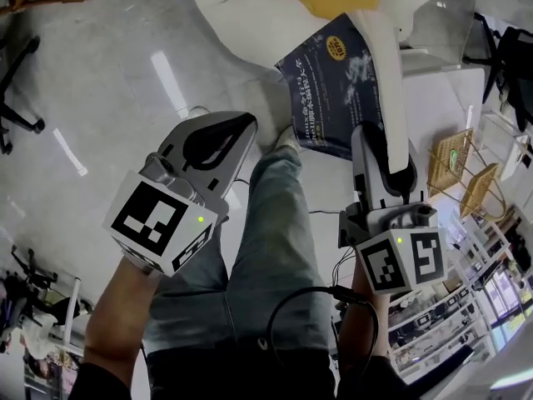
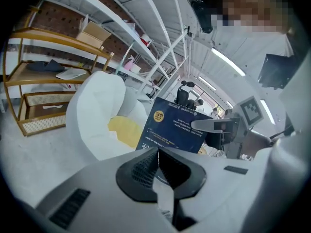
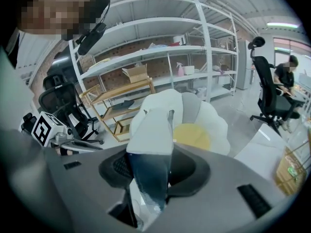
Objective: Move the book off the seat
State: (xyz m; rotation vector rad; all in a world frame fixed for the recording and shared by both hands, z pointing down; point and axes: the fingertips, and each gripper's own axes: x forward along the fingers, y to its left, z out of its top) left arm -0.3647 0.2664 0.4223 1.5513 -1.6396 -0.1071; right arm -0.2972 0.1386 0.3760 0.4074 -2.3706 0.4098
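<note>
A dark blue book [image 1: 337,90] with a round gold sticker hangs in the air, clamped edge-on in my right gripper [image 1: 385,152]. In the right gripper view the book [image 3: 150,130] stands between the jaws of the right gripper [image 3: 151,166], with its white pages and dark cover showing. The seat [image 1: 250,15] is a white flower-shaped chair with a yellow centre [image 3: 194,136], behind and below the book. My left gripper [image 1: 226,136] is shut and empty, left of the book and apart from it. From the left gripper [image 2: 158,154] I see the book [image 2: 177,127] and the right gripper [image 2: 228,127] beyond.
A wooden shelf unit [image 2: 43,76] stands by the seat, with white metal racks [image 3: 160,47] behind. A white table [image 1: 441,98] and gold wire baskets [image 1: 454,161] are on the right. A person sits on an office chair [image 3: 265,86]. My jeans leg [image 1: 266,248] is below.
</note>
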